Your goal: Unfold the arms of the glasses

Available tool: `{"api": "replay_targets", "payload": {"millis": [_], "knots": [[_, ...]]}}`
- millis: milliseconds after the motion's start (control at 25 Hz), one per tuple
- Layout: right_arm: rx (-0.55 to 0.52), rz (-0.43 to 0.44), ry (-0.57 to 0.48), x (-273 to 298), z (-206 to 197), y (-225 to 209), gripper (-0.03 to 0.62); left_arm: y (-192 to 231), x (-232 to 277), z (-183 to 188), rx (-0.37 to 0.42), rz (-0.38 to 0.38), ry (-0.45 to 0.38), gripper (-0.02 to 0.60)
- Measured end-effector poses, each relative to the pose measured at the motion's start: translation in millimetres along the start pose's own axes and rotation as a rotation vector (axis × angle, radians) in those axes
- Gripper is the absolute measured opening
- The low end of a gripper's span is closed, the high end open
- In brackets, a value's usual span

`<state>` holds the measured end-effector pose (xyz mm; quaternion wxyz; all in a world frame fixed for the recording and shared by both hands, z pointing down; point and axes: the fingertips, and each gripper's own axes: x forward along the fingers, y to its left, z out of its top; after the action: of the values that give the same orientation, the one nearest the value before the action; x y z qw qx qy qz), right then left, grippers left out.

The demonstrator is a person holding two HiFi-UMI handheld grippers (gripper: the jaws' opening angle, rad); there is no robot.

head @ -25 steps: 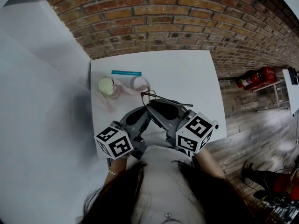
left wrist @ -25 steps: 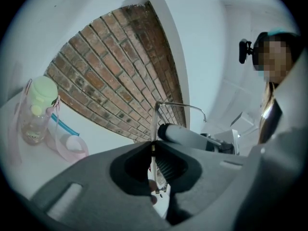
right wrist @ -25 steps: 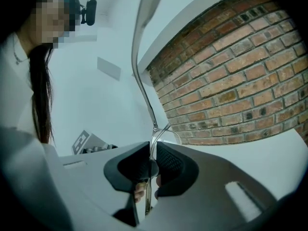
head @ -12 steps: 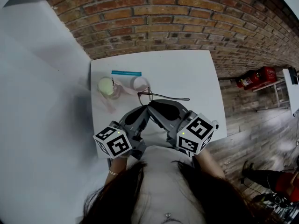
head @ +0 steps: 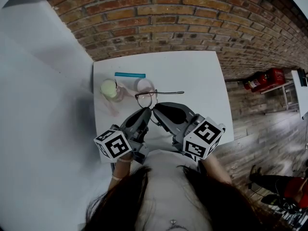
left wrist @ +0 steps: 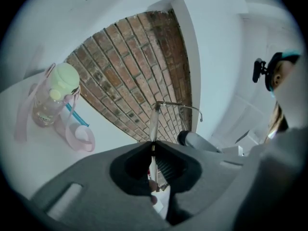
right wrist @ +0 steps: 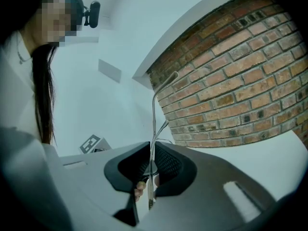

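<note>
Thin dark-framed glasses (head: 146, 98) are held a little above the white table (head: 202, 76), one arm (head: 171, 93) sticking out to the right. My left gripper (head: 146, 111) is shut on the frame; in the left gripper view the lens edge (left wrist: 153, 121) rises from the closed jaws (left wrist: 153, 146) and the open arm (left wrist: 183, 106) runs right. My right gripper (head: 155, 109) sits close beside it, shut on a thin part of the glasses (right wrist: 154, 129) that rises out of its jaws (right wrist: 151, 150). Which part that is, I cannot tell.
A clear bottle with a green lid (head: 109, 88) and a pink strap (head: 126, 91) stands at the table's left. A blue stick (head: 130, 75) lies behind it. The brick wall (head: 192, 23) runs along the far edge. A red object (head: 263, 80) sits on the floor at right.
The glasses have shifted left and away from me, and the outstretched arm has swung from pointing right-and-near to nearly level. The left gripper has moved forward with them.
</note>
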<state>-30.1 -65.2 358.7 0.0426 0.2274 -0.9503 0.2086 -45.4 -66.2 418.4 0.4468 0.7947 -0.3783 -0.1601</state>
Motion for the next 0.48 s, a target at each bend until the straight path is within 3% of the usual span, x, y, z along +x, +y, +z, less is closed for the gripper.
{"api": "replay_targets", "payload": {"millis": [320, 480], "knots": [[-0.009, 0.008, -0.022, -0.4, 5.2, 2.1, 0.034, 10.1, -4.2, 5.9, -0.124, -0.010, -0.045, 0.021], [-0.008, 0.004, -0.028, -1.9, 4.7, 0.8, 0.032, 23.9, -10.1, 2.9, -0.215, 0.037, -0.061, 0.021]]}}
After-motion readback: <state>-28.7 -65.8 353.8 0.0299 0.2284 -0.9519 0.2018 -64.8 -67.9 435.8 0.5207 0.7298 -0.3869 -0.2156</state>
